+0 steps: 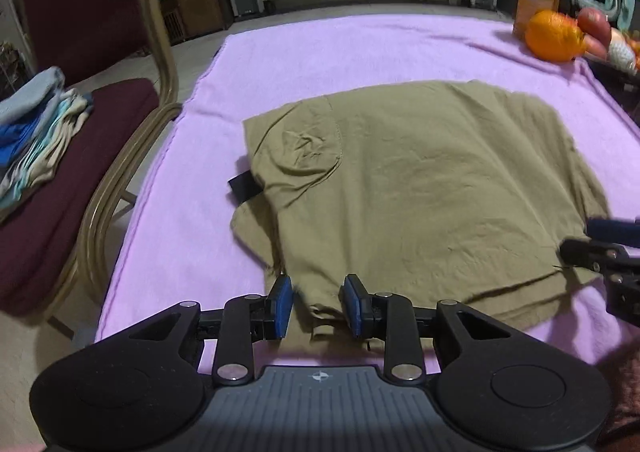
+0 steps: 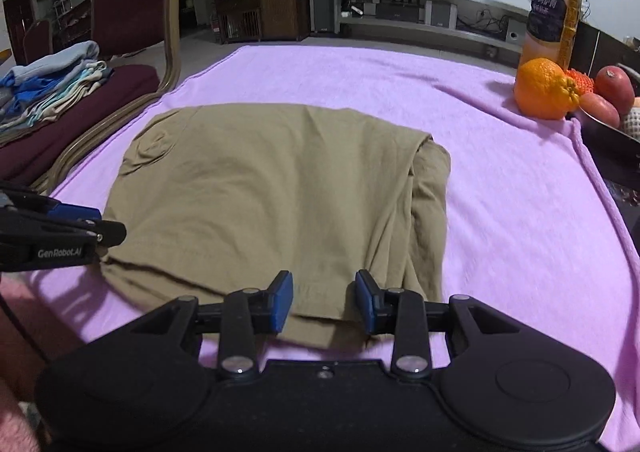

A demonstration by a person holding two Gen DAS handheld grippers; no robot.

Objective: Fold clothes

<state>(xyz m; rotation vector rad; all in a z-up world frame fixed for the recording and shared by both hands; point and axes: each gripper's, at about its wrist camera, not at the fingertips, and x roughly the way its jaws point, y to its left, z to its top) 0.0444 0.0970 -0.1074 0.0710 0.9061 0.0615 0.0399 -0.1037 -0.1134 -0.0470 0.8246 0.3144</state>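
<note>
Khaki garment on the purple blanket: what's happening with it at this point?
A person holding a gripper in each hand is folding a khaki garment spread on a purple blanket. It already lies folded into a rough rectangle. The left gripper and the right gripper both sit open at its near edge, fingers straddling the hem without clamping it. A stack of folded clothes waits on the maroon chair to the left; an orange and a juice bottle stand at the far right.

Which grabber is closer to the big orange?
Right. The right gripper sits at the garment's near edge on the orange's side; the left gripper is farther, toward the chair.
</note>
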